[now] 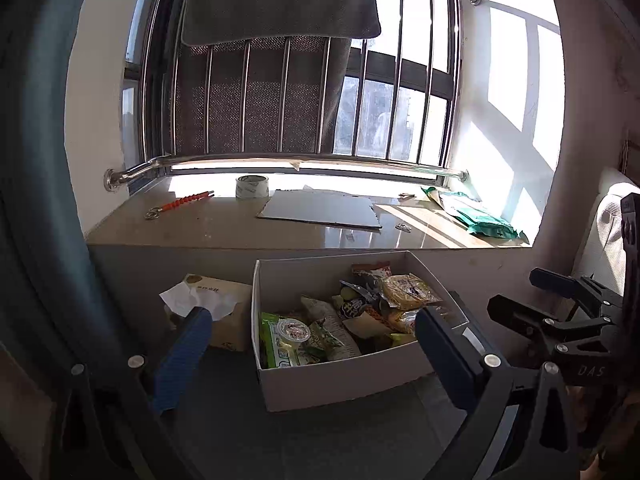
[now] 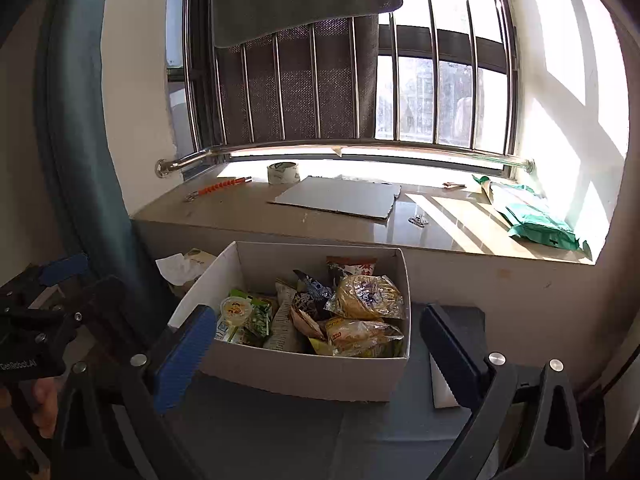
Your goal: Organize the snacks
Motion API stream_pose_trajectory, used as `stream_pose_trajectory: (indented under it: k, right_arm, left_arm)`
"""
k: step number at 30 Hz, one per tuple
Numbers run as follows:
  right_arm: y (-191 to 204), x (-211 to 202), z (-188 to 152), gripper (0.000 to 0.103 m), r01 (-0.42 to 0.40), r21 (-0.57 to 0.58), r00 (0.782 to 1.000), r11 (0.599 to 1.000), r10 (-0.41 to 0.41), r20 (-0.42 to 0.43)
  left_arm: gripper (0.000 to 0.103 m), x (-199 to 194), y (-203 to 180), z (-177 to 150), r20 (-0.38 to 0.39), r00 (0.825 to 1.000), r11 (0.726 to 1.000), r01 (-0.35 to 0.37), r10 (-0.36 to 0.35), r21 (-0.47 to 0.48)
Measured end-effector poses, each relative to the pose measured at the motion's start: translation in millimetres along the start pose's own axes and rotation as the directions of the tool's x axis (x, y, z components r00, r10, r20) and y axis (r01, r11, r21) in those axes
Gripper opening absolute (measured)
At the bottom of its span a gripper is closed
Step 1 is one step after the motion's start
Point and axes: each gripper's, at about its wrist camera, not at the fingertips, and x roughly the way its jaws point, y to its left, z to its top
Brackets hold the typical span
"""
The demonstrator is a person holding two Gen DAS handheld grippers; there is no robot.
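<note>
A white cardboard box [image 1: 332, 384] [image 2: 304, 378] stands on a dark surface below the window ledge. It holds several snack packs: a yellow noodle pack [image 1: 408, 290] [image 2: 368, 296], a jelly cup [image 1: 294, 330] [image 2: 236, 308], green packets [image 1: 276, 340] and dark wrappers [image 2: 312, 292]. My left gripper [image 1: 312, 344] is open and empty, its blue pads either side of the box's near part. My right gripper [image 2: 316, 344] is open and empty, also framing the box. The right gripper's body also shows at the right of the left wrist view [image 1: 568, 320].
A tissue box [image 1: 216, 312] [image 2: 188, 262] stands left of the snack box. The stone ledge [image 1: 224, 228] carries a tape roll [image 1: 251, 186], an orange tool [image 1: 186, 202], a cardboard sheet [image 1: 320, 212] and a green bag [image 1: 476, 216]. A white card [image 2: 444, 388] lies right of the box.
</note>
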Motion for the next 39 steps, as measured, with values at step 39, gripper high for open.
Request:
stream_pose_trajectory:
  k: [39]
  right_arm:
    - [12.7,-109.2,-130.2,0.103,0.005,0.069,0.998,0.998,0.0,-0.063]
  left_arm:
    - [0.103,-93.9,-34.9,-105.3,-0.09,0.993,0.997,0.072,-0.07,0.017]
